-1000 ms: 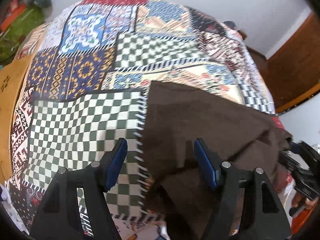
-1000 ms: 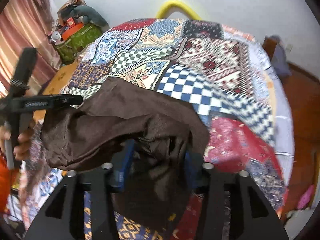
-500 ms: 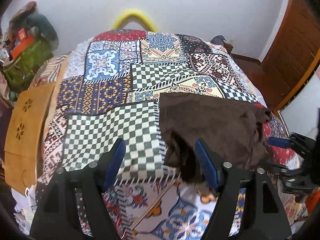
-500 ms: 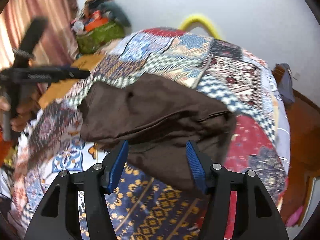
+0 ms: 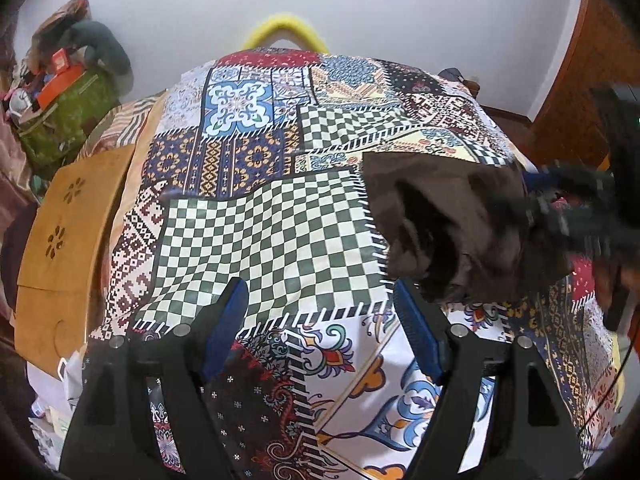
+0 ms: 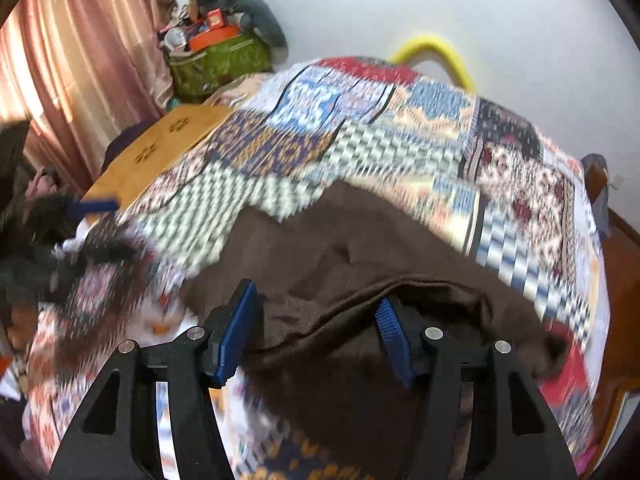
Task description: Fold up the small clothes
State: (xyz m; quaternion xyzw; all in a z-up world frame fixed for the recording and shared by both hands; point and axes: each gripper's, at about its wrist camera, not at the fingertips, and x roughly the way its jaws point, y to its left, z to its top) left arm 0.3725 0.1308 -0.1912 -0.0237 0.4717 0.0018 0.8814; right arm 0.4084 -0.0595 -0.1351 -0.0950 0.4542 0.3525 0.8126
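Note:
A dark brown garment [image 5: 452,224] lies bunched on the patchwork bedspread [image 5: 272,236], right of centre in the left wrist view. My left gripper [image 5: 320,320] is open and empty, above the bedspread to the left of the garment. In the right wrist view the brown garment [image 6: 360,272] fills the middle, and my right gripper [image 6: 316,332] is open with the cloth lying between and under its blue fingers. The right gripper also shows blurred at the garment's right edge in the left wrist view [image 5: 560,208].
A wooden board [image 5: 60,240] lies at the bed's left side. A green bag [image 5: 60,120] with clutter sits in the far left corner. A yellow hoop [image 5: 284,32] stands behind the bed. A wooden door [image 5: 580,92] is at right, pink curtains [image 6: 60,60] at left.
My left gripper has pulled back from the garment. My right gripper was closed on the cloth a second ago, opened, and has now moved forward over it. The garment dropped onto the bed.

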